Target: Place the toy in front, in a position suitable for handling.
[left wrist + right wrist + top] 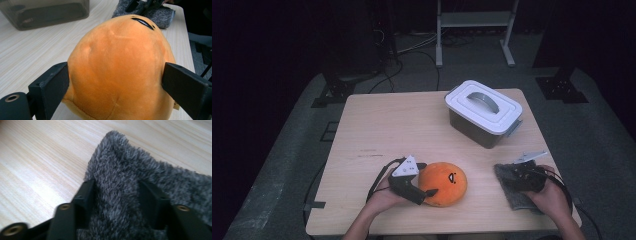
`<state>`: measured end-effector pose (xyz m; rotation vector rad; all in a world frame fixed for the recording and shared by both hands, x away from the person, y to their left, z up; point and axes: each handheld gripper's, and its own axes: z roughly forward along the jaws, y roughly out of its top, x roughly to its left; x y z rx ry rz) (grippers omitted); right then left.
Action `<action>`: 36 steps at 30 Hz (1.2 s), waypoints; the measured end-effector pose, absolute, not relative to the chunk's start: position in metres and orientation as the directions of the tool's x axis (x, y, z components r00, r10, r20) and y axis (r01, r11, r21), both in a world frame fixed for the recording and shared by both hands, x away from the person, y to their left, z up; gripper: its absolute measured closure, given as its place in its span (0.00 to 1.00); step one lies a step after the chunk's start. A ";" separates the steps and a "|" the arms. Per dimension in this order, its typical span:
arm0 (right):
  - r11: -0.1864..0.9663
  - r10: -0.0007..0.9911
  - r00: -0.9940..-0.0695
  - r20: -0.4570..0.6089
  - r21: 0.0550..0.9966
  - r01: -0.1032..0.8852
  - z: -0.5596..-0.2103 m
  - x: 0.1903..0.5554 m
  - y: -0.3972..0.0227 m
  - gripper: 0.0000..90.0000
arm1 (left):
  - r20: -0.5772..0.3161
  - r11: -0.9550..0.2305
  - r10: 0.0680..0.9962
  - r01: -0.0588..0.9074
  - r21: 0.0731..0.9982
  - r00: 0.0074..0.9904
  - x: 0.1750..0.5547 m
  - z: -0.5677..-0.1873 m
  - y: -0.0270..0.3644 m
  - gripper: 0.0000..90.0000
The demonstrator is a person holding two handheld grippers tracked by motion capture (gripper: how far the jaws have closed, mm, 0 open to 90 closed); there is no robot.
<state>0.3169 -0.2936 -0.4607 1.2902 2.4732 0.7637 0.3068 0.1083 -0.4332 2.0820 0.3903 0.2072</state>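
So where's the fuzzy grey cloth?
In the high view the grey fuzzy cloth lies near the table's front right corner, under the right gripper, to the right of the orange plush toy.

In the right gripper view the grey fleece cloth [150, 195] runs off the edge from 3 to 6 o'clock, and motion blur softens its pile, so whether the fingers [85, 195] pinch it cannot be told. In the left gripper view the orange plush toy [117, 70] hides the counter [37, 50] behind it, its underside cut off at 6 o'clock.
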 end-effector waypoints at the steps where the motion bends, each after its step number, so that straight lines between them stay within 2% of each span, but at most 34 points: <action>1: 0.471 0.816 -0.577 0.021 0.555 0.686 -0.461 0.317 -0.294 0.55 | -0.010 -0.478 0.357 0.191 0.857 0.934 0.307 -0.433 0.108 0.08; 3: 0.479 0.811 -0.584 0.026 0.545 0.689 -0.459 0.318 -0.291 0.65 | -0.006 -0.482 0.354 0.188 0.856 0.935 0.307 -0.433 0.108 0.08; 4: 0.479 0.811 -0.584 0.026 0.545 0.689 -0.459 0.318 -0.291 0.65 | -0.007 -0.481 0.355 0.189 0.856 0.935 0.306 -0.433 0.108 0.08; 7: 0.485 0.796 -0.602 0.063 0.529 0.697 -0.457 0.321 -0.291 0.77 | -0.004 -0.489 0.351 0.187 0.852 0.936 0.306 -0.434 0.108 0.08; 10: 0.476 0.780 -0.615 0.119 0.525 0.706 -0.457 0.325 -0.296 0.82 | -0.002 -0.491 0.352 0.186 0.851 0.936 0.306 -0.434 0.107 0.08; 13: 0.462 0.775 -0.613 0.154 0.523 0.716 -0.457 0.327 -0.298 0.83 | -0.002 -0.491 0.352 0.187 0.851 0.936 0.306 -0.434 0.107 0.08; 14: 0.438 0.763 -0.612 0.209 0.529 0.727 -0.456 0.330 -0.302 0.84 | -0.001 -0.491 0.352 0.186 0.851 0.936 0.306 -0.434 0.107 0.08; 17: 0.403 0.727 -0.623 0.288 0.556 0.727 -0.450 0.330 -0.301 0.84 | 0.001 -0.492 0.351 0.184 0.851 0.937 0.306 -0.434 0.107 0.09; 19: 0.396 0.715 -0.630 0.303 0.567 0.722 -0.447 0.329 -0.300 0.84 | 0.002 -0.492 0.350 0.183 0.851 0.937 0.306 -0.434 0.106 0.09; 20: 0.366 0.654 -0.673 0.347 0.633 0.682 -0.431 0.325 -0.291 0.84 | 0.000 -0.490 0.352 0.184 0.852 0.936 0.306 -0.434 0.106 0.09; 24: 0.339 0.546 -0.752 0.369 0.724 0.601 -0.403 0.316 -0.267 0.84 | 0.005 -0.489 0.360 0.184 0.852 0.933 0.306 -0.434 0.103 0.09; 25: 0.339 0.546 -0.752 0.369 0.724 0.601 -0.403 0.316 -0.267 0.84 | 0.005 -0.489 0.360 0.184 0.852 0.933 0.306 -0.434 0.103 0.09; 26: 0.346 0.482 -0.800 0.358 0.761 0.549 -0.390 0.309 -0.245 0.84 | 0.011 -0.491 0.360 0.179 0.853 0.933 0.305 -0.434 0.102 0.09; 31: 0.377 0.384 -0.863 0.328 0.798 0.471 -0.384 0.297 -0.203 0.83 | 0.021 -0.498 0.356 0.171 0.850 0.934 0.304 -0.434 0.099 0.08; 32: 0.434 0.388 -0.884 0.261 0.794 0.425 -0.387 0.291 -0.186 0.82 | 0.020 -0.498 0.356 0.171 0.850 0.934 0.304 -0.434 0.099 0.08; 36: 0.496 0.415 -0.890 0.188 0.774 0.394 -0.404 0.287 -0.177 0.81 | 0.028 -0.500 0.346 0.159 0.851 0.938 0.303 -0.433 0.099 0.09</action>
